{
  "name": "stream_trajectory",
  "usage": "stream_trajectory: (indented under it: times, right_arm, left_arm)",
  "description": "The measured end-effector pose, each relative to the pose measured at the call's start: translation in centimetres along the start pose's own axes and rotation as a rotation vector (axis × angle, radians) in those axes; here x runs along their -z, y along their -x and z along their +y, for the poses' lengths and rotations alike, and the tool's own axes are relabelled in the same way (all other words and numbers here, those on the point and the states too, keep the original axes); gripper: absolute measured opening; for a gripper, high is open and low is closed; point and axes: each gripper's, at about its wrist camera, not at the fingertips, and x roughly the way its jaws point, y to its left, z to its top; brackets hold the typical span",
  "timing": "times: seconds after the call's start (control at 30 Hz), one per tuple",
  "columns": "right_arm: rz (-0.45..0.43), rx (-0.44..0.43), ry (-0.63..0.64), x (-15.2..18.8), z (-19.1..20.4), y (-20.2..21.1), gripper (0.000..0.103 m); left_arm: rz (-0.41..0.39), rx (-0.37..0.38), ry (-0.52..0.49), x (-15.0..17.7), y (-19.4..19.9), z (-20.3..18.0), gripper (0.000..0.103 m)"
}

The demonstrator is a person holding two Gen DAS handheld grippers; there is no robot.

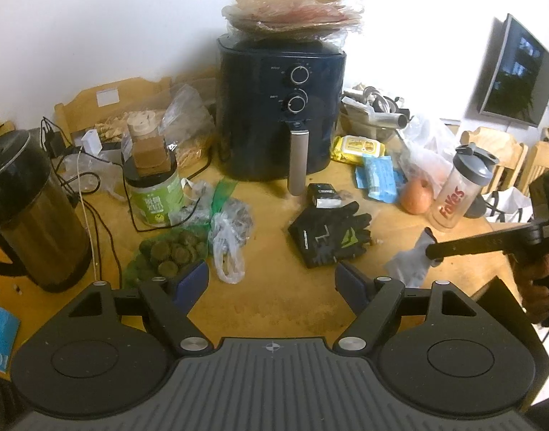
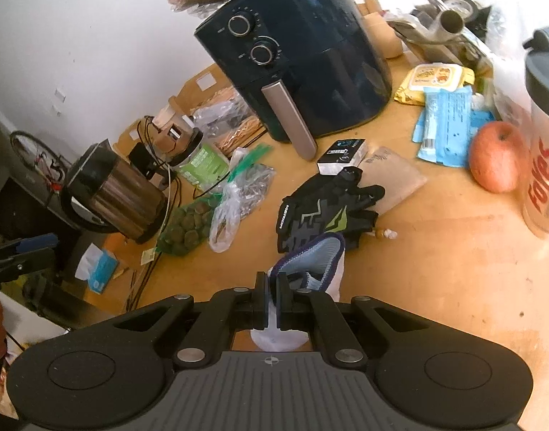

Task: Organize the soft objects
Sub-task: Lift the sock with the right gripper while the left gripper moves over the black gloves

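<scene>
While the right gripper (image 2: 272,300) is clamped on a pale sock (image 2: 323,256) with a light blue inside and dark trim, the fabric is seen pinched between the two blue pads, its open cuff standing up just beyond the fingertips and its white foot hanging below the jaws. From the left wrist view the same sock (image 1: 413,264) is seen dangling under the right gripper (image 1: 432,251), just above the wooden table (image 1: 267,305) and to the right of the black gloves (image 1: 328,237). The left gripper (image 1: 272,282) is held wide apart above bare tabletop, nothing between its pads. The black gloves (image 2: 324,208) lie in a heap on the table, in front of the dark air fryer (image 2: 299,54) and just beyond the held sock.
</scene>
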Motion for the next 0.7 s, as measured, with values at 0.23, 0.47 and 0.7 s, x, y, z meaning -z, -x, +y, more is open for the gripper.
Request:
stream_trajectory:
  times: [0.23, 0.47, 0.7]
  right_arm:
    - [-0.015, -0.001, -0.025, 0.8, -0.1, 0.6, 0.006]
    - [-0.034, 0.004, -0.009, 0.3, -0.1, 0.9, 0.006]
    - [-0.058, 0.051, 0.046, -0.5, 0.3, 2.1, 0.006]
  left_arm:
    - [0.005, 0.006, -0.025, -0.8, -0.6, -0.2, 0.077]
    - [0.016, 0.023, -0.063, -1.3, -1.4, -0.5, 0.077]
    - [0.014, 0.073, -0.121, -1.8, -3.5, -1.3, 0.077]
